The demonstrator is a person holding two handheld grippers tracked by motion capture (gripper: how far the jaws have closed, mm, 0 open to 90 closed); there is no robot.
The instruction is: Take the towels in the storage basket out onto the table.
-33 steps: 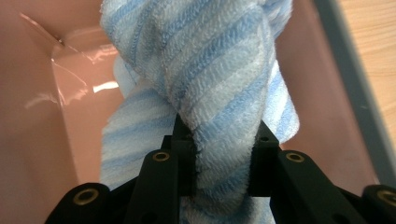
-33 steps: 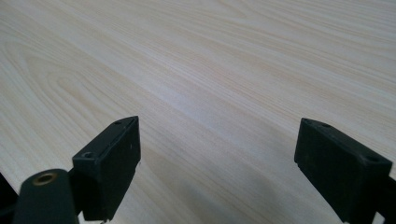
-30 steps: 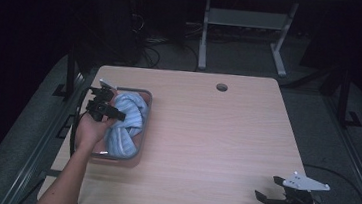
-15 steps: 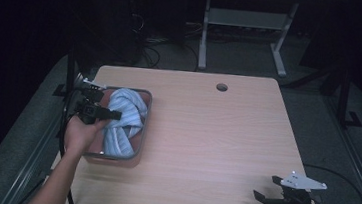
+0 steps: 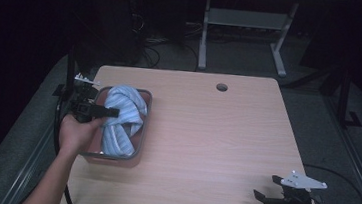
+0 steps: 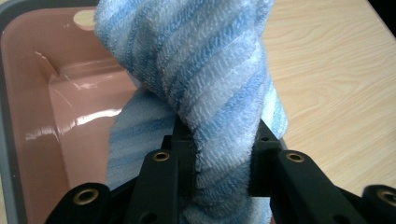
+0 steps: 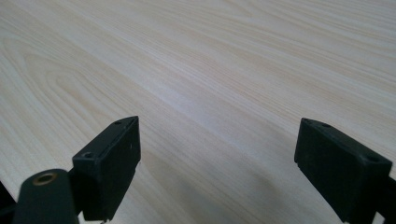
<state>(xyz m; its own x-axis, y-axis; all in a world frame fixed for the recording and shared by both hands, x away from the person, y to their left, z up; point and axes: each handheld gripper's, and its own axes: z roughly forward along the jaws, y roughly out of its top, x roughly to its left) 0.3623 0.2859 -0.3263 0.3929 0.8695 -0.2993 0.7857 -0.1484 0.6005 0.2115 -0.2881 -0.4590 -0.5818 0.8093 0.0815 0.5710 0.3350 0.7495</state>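
A blue-and-white striped towel (image 5: pixel 125 116) lies bunched in a pink bin with a grey rim (image 5: pixel 145 128) at the table's left side. My left gripper (image 5: pixel 110 111) is shut on a fold of the towel (image 6: pixel 219 102), lifting it above the bin's pink floor (image 6: pixel 70 116); its jaws press the cloth from both sides. At the table's front right corner my right gripper (image 5: pixel 268 195) rests low with its jaws wide apart over bare wood (image 7: pixel 217 154), nothing between them.
The light wooden table (image 5: pixel 216 135) has a round cable hole (image 5: pixel 221 87) near its far edge. Beyond the table stand a metal frame's legs (image 5: pixel 279 56) and loose cables on a dark floor. A cable trails from each gripper.
My left hand has drawn back toward the bin's left rim and risen, pulling the towel up with it. The right gripper has stayed where it was.
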